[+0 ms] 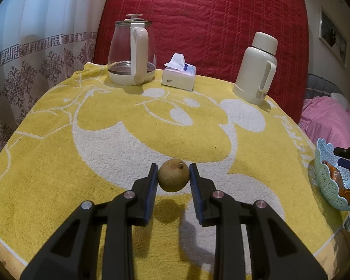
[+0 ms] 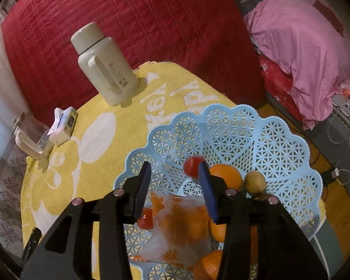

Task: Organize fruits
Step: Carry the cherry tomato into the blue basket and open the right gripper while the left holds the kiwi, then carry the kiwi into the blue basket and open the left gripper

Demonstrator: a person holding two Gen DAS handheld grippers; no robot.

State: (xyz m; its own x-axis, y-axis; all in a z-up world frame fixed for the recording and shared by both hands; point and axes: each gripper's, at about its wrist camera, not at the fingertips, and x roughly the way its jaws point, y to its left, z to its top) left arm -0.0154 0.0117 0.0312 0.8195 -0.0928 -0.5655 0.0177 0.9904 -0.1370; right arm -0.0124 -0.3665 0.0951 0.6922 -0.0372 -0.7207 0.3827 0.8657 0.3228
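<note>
Round bench draped in a yellow towel with a white cartoon print and lettering. Behind it, upright against the wall, a red quilted panel filling most of the backdrop. To the left, pale curtains with a dark key-pattern band and floral motifs below. On the right wall, a framed picture. Beside the bench, a bed heaped with pink dotted bedding over a red floral sheet, against a grey padded headboard. Orange-toned floor with white cables and a plug trailing across it. Warm indoor light, soft shadows on the towel.
</note>
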